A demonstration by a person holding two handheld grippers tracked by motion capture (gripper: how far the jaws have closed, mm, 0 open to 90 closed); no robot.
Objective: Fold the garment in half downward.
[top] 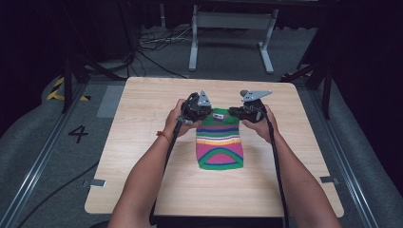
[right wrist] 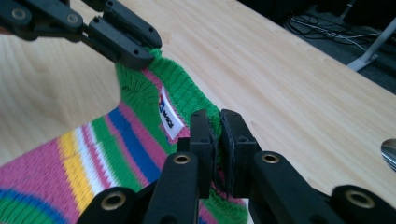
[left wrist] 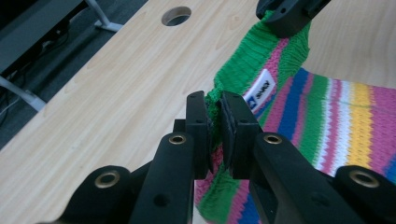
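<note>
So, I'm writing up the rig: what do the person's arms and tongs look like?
Both tongs, left and right, are black with brass-coloured rivets, a grey three-cornered plate on top and a black trailing cable. The forearms are bare; a red band circles the left wrist.

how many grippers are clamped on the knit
2. The left gripper pinches the knit's green top edge at its left corner; the right gripper pinches the same edge at the right corner.

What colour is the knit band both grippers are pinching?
Green, on the striped knitted garment; the left gripper view shows it best.
</note>
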